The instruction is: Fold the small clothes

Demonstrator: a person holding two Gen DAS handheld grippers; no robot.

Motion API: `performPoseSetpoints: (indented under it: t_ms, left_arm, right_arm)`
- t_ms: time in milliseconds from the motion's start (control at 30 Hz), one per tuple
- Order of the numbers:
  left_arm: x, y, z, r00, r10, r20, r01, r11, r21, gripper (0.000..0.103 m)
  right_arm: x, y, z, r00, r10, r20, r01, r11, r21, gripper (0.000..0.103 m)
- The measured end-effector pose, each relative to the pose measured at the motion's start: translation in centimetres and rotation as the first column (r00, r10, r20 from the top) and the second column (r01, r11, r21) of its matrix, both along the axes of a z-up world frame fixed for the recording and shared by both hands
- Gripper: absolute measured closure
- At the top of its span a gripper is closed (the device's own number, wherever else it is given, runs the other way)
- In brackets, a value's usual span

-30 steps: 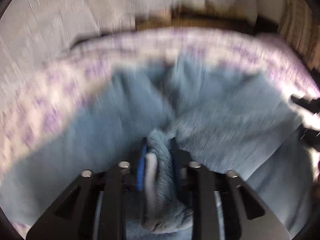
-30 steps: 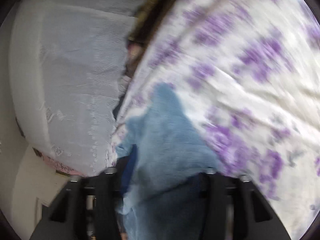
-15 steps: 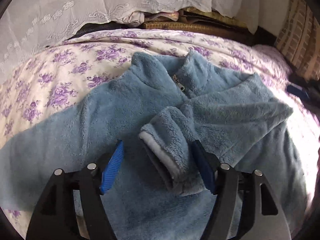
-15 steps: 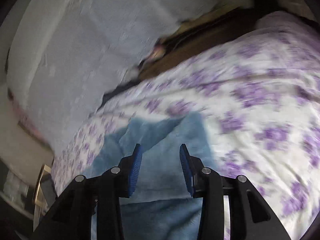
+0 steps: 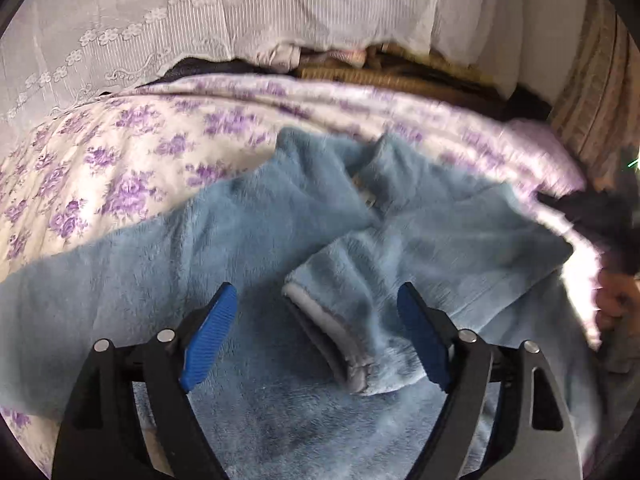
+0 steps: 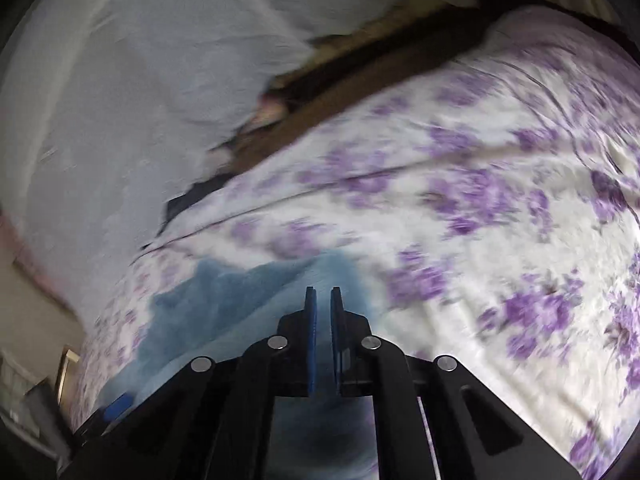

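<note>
bed point(image 5: 120, 168): floral sheet fills both views, and everything sits on it.
fleece jacket point(image 5: 248, 240): spread flat across the middle of the left view, collar toward the top. 1 sleeve is folded in, the other still lies out at lower left.
folded sleeve cuff point(image 5: 340, 332): lies loose on the chest, so don't drag it when pulling back.
left tool point(image 5: 320, 336): jaws opening wide around the cuff, pads clear of it.
right tool point(image 6: 322, 300): pinched closed, holding nothing.
</note>
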State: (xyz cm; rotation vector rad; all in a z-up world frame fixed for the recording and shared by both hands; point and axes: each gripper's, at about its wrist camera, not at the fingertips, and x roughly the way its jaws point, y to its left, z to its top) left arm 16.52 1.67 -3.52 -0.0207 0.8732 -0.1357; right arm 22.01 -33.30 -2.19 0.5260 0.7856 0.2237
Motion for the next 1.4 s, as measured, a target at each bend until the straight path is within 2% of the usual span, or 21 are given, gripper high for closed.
performPoseSetpoints:
  t_ms: [67,100,200,267,300,400,433,467,533,600,700,767,833,933,1000,1100,1133,1167,1233,1300,1400]
  left_arm:
    - [0.9,-0.2,-1.4,0.997,0.014,-0.074,-0.012,1.000,0.028,0.020]
    - [1.2,0.1,-1.7,0.995,0.016,-0.094,-0.015,1.000,0.011,0.019]
    - [1.0,0.8,-1.5,0.996,0.026,-0.089,-0.028,0.999,-0.022,0.019]
    - [0.4,0.9,-1.0,0.998,0.035,-0.061,-0.037,0.999,-0.022,0.019]
    - [0.1,1.0,-0.7,0.998,0.040,-0.049,-0.041,0.999,-0.025,0.019]
    - [-0.7,1.3,0.3,0.999,0.032,-0.026,-0.034,0.997,-0.074,0.019]
    - [-0.7,1.2,0.3,0.999,0.037,-0.029,-0.039,0.997,-0.064,0.019]
    - [-0.3,1.0,-0.1,0.997,0.062,-0.043,-0.063,0.998,-0.017,0.019]
    - [0.6,0.7,-1.5,0.991,0.078,-0.106,-0.075,0.997,0.030,0.017]
    - [0.4,1.0,-1.4,0.991,0.082,-0.103,-0.080,0.997,0.020,0.017]
    - [-1.4,2.2,-0.2,0.993,0.090,-0.080,-0.091,0.996,-0.016,0.017]
    - [-2.7,3.4,0.4,0.992,0.100,-0.079,-0.104,0.994,-0.041,0.017]
    - [-4.2,4.6,0.8,0.987,0.145,-0.071,-0.147,0.989,-0.018,0.017]
    - [-6.9,7.5,1.3,0.977,0.207,-0.053,-0.208,0.978,-0.011,0.017]
    - [-8.6,10.2,1.4,0.963,0.265,-0.054,-0.267,0.963,-0.032,0.017]
    - [-10.4,15.2,1.1,0.920,0.384,-0.074,-0.390,0.916,-0.097,0.014]
    - [-10.7,16.8,0.9,0.900,0.426,-0.092,-0.435,0.891,-0.130,0.013]
    - [-10.9,19.0,0.5,0.867,0.484,-0.121,-0.498,0.848,-0.181,0.013]
    - [-11.1,21.5,0.0,0.837,0.524,-0.156,-0.546,0.793,-0.269,0.013]
    - [-11.1,22.4,-0.1,0.829,0.536,-0.160,-0.558,0.774,-0.300,0.013]
    - [-10.3,23.1,-0.1,0.808,0.568,-0.153,-0.587,0.757,-0.289,0.013]
  right_arm:
    - [-1.3,2.7,1.1,0.997,0.079,0.020,-0.078,0.996,-0.041,0.087]
    - [-1.7,4.1,1.0,0.993,0.114,0.009,-0.113,0.990,-0.079,0.081]
    - [-2.4,7.6,-2.5,0.976,0.167,-0.141,-0.194,0.958,-0.213,0.076]
    - [-2.7,7.6,-2.6,0.978,0.166,-0.125,-0.190,0.958,-0.217,0.077]
    - [-2.7,7.4,-2.1,0.979,0.154,-0.131,-0.179,0.961,-0.209,0.078]
    - [-3.8,8.2,0.5,0.987,0.148,-0.056,-0.156,0.963,-0.218,0.073]
    - [-3.9,9.3,1.1,0.983,0.176,-0.046,-0.182,0.956,-0.228,0.072]
    - [-3.9,10.2,1.4,0.978,0.201,-0.047,-0.206,0.949,-0.239,0.064]
    - [-3.4,13.5,0.9,0.956,0.275,-0.099,-0.292,0.915,-0.278,0.055]
    - [-2.2,16.5,-1.6,0.926,0.317,-0.205,-0.372,0.860,-0.350,0.048]
    - [-2.6,18.0,-1.6,0.934,0.305,-0.188,-0.358,0.816,-0.454,0.047]
    - [-3.1,18.2,0.7,0.937,0.325,-0.125,-0.347,0.846,-0.403,0.047]
    - [-3.0,19.1,2.6,0.933,0.352,-0.081,-0.357,0.865,-0.353,0.047]
    - [-1.7,20.6,1.4,0.912,0.390,-0.125,-0.409,0.858,-0.310,0.044]
    - [-0.9,21.5,-2.2,0.898,0.393,-0.197,-0.436,0.846,-0.305,0.039]
    - [-2.4,21.1,-1.6,0.914,0.391,-0.106,-0.403,0.854,-0.329,0.040]
    - [-3.2,20.6,-0.6,0.921,0.382,-0.074,-0.385,0.864,-0.324,0.040]
    - [-3.8,20.1,0.2,0.922,0.384,-0.039,-0.376,0.871,-0.314,0.040]
    - [-5.3,19.0,1.5,0.923,0.384,0.019,-0.362,0.886,-0.291,0.040]
    - [-5.8,17.8,1.8,0.929,0.370,0.026,-0.349,0.897,-0.269,0.039]
    - [-6.0,14.9,1.2,0.948,0.317,-0.011,-0.312,0.926,-0.211,0.038]
